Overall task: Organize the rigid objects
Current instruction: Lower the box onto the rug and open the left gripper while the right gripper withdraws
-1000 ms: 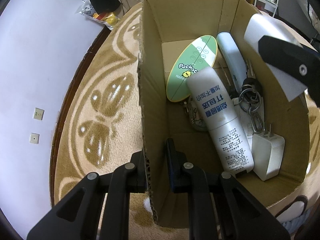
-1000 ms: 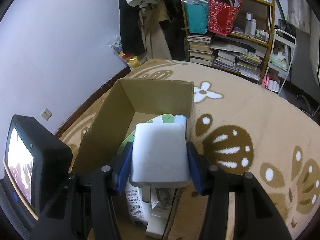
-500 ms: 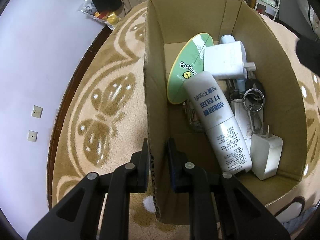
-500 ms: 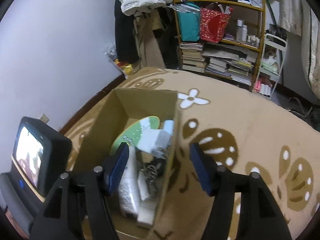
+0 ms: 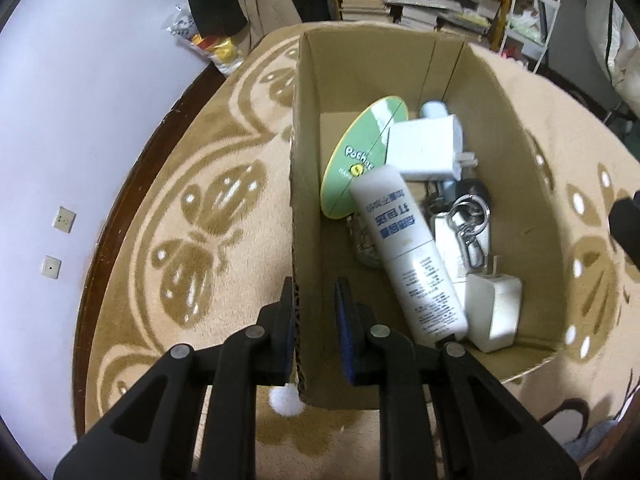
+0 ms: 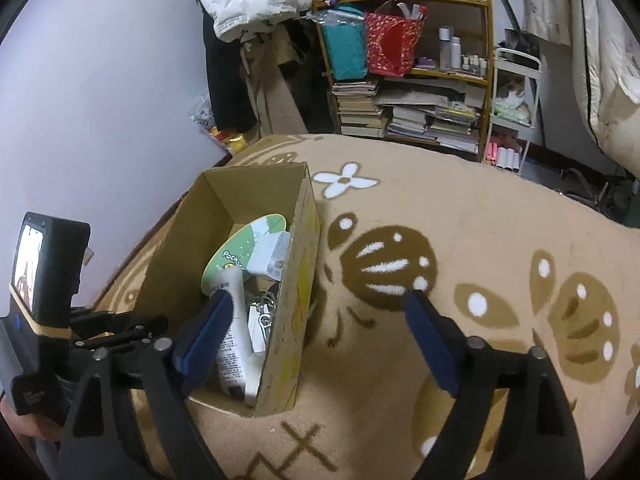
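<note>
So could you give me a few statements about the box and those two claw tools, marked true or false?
1. The left gripper pinches the cardboard box wall. True.
2. The right gripper holds a white charger. False: its jaws have just opened and are empty; the large white charger lies in the box.
3. A white tube lies inside the box. True.
4. The box stands on bare wood. False: it stands on a patterned carpet.

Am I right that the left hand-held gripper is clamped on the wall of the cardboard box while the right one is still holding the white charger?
Not quite. The right hand-held gripper is open and empty, as the right wrist view shows; its jaws have just been opening. The white charger lies inside the cardboard box. The left hand-held gripper does clamp its wall.
</note>
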Available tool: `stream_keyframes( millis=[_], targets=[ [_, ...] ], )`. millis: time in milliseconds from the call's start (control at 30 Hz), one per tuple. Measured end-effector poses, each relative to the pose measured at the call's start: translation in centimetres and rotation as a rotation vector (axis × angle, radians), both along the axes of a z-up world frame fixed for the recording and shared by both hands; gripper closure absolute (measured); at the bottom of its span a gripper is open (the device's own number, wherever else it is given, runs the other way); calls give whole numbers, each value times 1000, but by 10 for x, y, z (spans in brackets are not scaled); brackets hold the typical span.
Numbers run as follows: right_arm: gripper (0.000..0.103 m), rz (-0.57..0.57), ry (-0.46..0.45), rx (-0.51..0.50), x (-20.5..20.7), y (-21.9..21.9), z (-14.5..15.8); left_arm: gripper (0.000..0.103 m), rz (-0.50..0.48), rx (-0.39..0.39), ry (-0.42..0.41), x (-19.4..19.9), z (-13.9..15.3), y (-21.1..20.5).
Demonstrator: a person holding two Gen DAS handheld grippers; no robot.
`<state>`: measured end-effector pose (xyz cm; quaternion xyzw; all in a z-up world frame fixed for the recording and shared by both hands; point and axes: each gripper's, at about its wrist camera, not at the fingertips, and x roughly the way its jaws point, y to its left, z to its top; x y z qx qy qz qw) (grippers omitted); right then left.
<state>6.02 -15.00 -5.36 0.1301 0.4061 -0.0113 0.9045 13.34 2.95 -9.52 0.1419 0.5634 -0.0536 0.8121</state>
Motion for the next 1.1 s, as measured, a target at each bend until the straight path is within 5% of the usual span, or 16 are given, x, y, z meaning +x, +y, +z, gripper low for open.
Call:
stream_keyframes(
  millis=[267,600,1100],
  targets=[
    [0,-19,-17,-4,-18,-1,10,76,-3,-42,-83,-12,23,6],
    [0,-43,-51,2,-47,-7,26,2,3,-64,-210,-38,54,12],
    [0,-32,-112,-63,-96,-5,50,1,-46,-111,-377,-92,87,9]
  ],
)
